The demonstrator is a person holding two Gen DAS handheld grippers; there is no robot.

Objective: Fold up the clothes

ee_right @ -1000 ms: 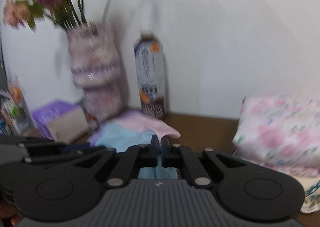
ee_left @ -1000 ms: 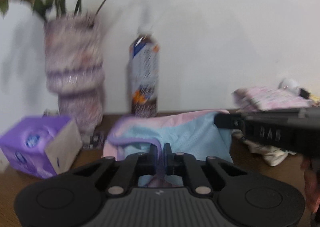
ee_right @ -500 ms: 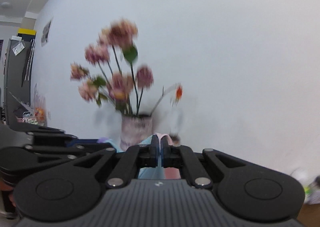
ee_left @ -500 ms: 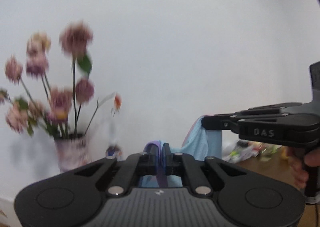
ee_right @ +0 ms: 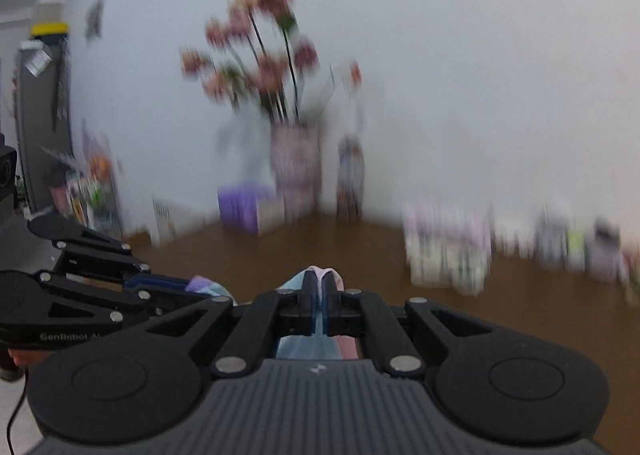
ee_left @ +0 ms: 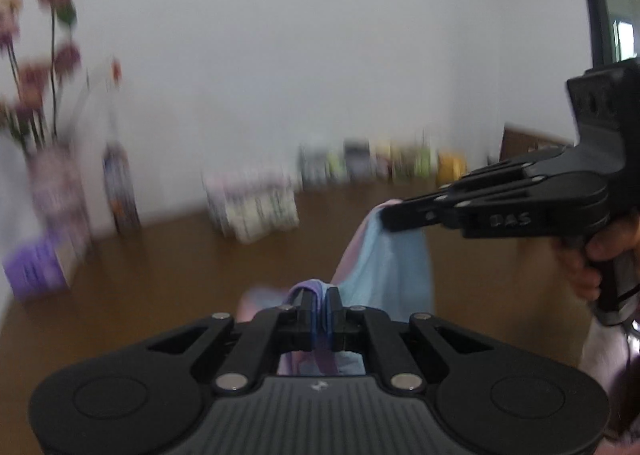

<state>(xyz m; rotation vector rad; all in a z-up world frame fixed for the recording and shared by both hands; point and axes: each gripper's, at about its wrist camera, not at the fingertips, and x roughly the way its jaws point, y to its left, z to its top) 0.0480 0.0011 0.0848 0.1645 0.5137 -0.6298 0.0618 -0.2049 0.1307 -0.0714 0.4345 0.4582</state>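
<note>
While both your hands are raised above the counter [ee_left: 168, 267], this is how things stand:
Left gripper [ee_left: 320, 305]: closed tight on a bunched purple and blue edge of the cloth [ee_left: 384, 267], tilted a little downward.
Right gripper [ee_right: 319, 287]: closed tight on a pink and blue edge of the same cloth, also tilted a little downward.
Right hand [ee_left: 600, 251]: wrapped round the handle, level with the left gripper and just beside it.
Cloth: hanging between your two grippers, off the counter.
Background: vase of flowers [ee_right: 296, 167], bottle [ee_right: 350, 179] and purple box [ee_right: 250, 211] by the wall, all blurred.

A home room is showing: flowers [ee_right: 260, 55] in a vase [ee_right: 296, 167], tissue box [ee_right: 250, 211], folded laundry [ee_right: 448, 251] sitting on a wooden surface [ee_right: 280, 251].
</note>
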